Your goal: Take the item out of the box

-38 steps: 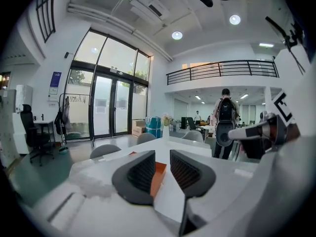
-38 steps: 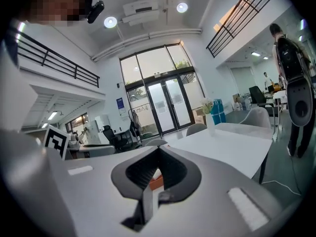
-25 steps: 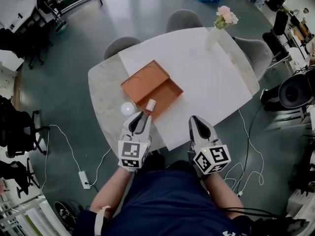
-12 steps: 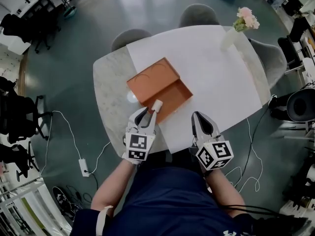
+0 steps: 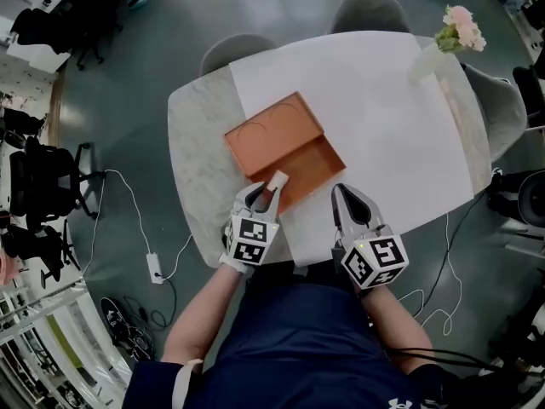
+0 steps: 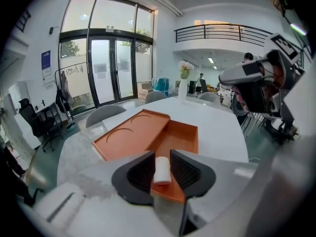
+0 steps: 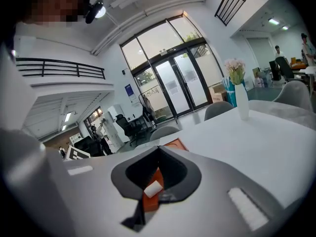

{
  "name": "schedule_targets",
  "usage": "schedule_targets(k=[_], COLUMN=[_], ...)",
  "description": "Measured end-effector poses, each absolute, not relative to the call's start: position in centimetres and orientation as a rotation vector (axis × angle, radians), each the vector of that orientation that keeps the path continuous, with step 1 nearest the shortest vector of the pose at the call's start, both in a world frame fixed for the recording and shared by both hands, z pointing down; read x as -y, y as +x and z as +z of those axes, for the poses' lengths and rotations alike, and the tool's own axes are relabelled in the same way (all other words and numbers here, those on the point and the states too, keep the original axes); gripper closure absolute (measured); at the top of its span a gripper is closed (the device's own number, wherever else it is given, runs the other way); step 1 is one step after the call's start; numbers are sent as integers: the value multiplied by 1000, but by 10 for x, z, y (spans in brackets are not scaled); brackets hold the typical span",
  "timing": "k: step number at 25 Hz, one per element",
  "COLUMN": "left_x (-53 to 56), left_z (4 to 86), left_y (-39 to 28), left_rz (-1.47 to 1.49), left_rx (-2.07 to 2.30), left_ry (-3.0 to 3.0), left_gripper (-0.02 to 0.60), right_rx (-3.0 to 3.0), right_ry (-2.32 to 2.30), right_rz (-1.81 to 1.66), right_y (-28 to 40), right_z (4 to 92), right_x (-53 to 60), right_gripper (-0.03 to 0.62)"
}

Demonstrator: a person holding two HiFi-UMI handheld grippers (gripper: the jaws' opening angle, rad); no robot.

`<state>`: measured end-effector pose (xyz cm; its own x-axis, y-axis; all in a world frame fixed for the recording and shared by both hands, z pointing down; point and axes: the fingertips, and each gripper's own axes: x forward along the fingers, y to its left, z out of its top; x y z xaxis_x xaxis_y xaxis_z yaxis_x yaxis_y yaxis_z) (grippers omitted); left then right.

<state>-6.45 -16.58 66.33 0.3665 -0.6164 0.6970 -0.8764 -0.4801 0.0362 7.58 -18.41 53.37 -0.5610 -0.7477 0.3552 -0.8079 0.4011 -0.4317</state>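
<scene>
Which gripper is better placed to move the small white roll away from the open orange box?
Left. The left gripper clamps the small white roll over the open orange box; the right gripper is shut, empty.

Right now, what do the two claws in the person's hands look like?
The left claw and right claw are pale grey and pointed, with dark ribbed pads inside. Each carries a cube of black-and-white square markers at its back. The person wears a dark blue top.

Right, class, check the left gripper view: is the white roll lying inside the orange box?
No, the white roll is gripped in the left claw, at the near edge of the orange box.
</scene>
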Motion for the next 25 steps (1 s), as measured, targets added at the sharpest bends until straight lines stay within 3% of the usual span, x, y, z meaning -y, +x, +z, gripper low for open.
schedule_targets(k=[5,10,25], left_x=[171,168,171], left_z=[697,727,763], left_y=[-56,-49,-59], left_rz=[999,1205,1592], left_rx=[1216,1098,989], left_ry=[2144,2041,1939], left_gripper=[474,419,419], right_rx=[2512,2493,2506], right_ry=[1394,1398,1377], right_rz=[926,962,971], right_y=[85,98,101], right_z=[555,567,568], right_x=[194,203,204], right_gripper=[592,592,592])
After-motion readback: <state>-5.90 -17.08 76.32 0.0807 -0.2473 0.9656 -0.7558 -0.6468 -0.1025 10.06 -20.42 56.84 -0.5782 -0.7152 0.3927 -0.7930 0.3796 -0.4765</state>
